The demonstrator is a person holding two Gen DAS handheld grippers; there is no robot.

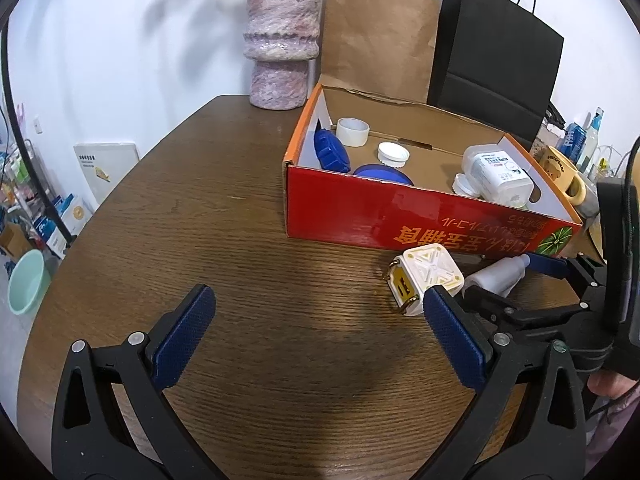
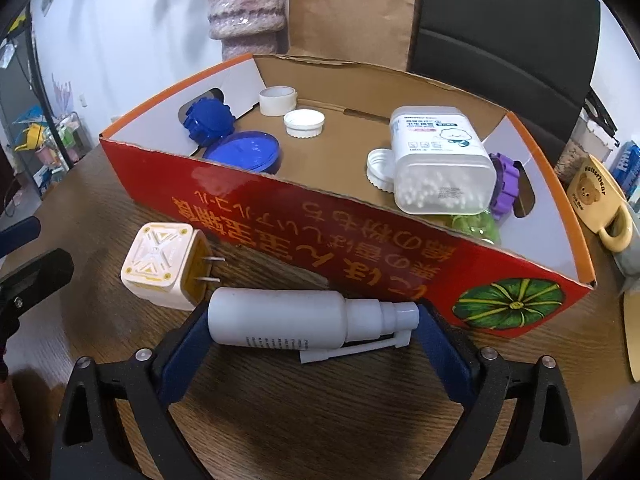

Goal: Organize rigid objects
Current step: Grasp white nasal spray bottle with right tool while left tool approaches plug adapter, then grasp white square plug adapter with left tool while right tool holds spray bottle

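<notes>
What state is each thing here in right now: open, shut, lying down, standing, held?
Left gripper: open, holding nothing.
Right gripper: around the spray bottle, ends at the pads.
Spray bottle: lying on its side on the table.
Plug adapter: on its side, outside the box.
Red box: open-topped.
Cotton swab jar: lying inside the box.
Vase: upright.

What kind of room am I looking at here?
Probably a lived-in home room: a wooden table with a vase of flowers, paper bags against the wall, and a bear mug.
</notes>
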